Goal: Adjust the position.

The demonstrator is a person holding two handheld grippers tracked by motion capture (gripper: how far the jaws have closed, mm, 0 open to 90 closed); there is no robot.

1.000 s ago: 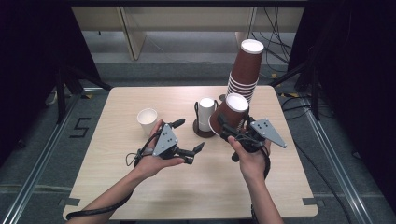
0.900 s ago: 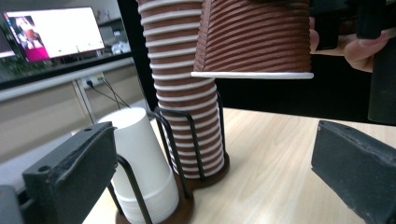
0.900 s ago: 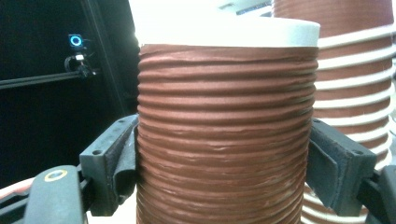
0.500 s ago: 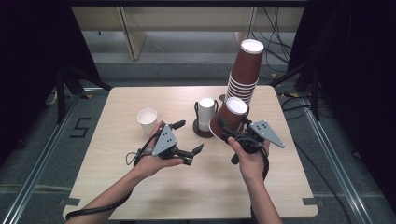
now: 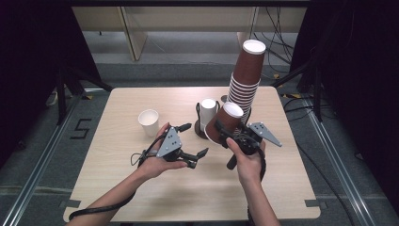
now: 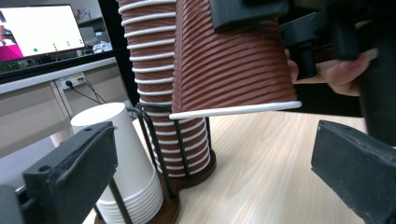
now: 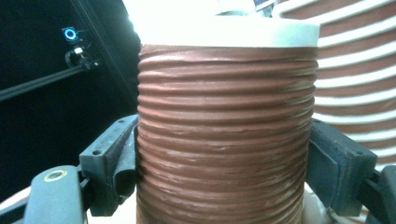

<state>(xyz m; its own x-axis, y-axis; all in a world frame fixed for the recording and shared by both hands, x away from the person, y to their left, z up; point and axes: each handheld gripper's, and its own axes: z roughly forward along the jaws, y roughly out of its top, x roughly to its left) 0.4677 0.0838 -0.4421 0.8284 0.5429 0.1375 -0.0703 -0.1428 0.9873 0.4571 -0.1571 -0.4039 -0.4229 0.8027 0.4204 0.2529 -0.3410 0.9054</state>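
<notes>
The right tool [image 5: 225, 133] grips a single brown cup [image 5: 224, 123] by its ribbed wall, upside down and tilted, lifted clear of the worktop [image 5: 117, 197] just in front of the tall brown stack [image 5: 244, 84] in the wire rack. The left tool [image 5: 188, 141] sits with jaws spread wide and empty, just left of the cup. The cup's rim faces down toward the left tool, so a handover looks likely.

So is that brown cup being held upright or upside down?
Upside down and tilted: the brown cup has its white base on top, rim lowest, clamped in the right gripper.
</notes>
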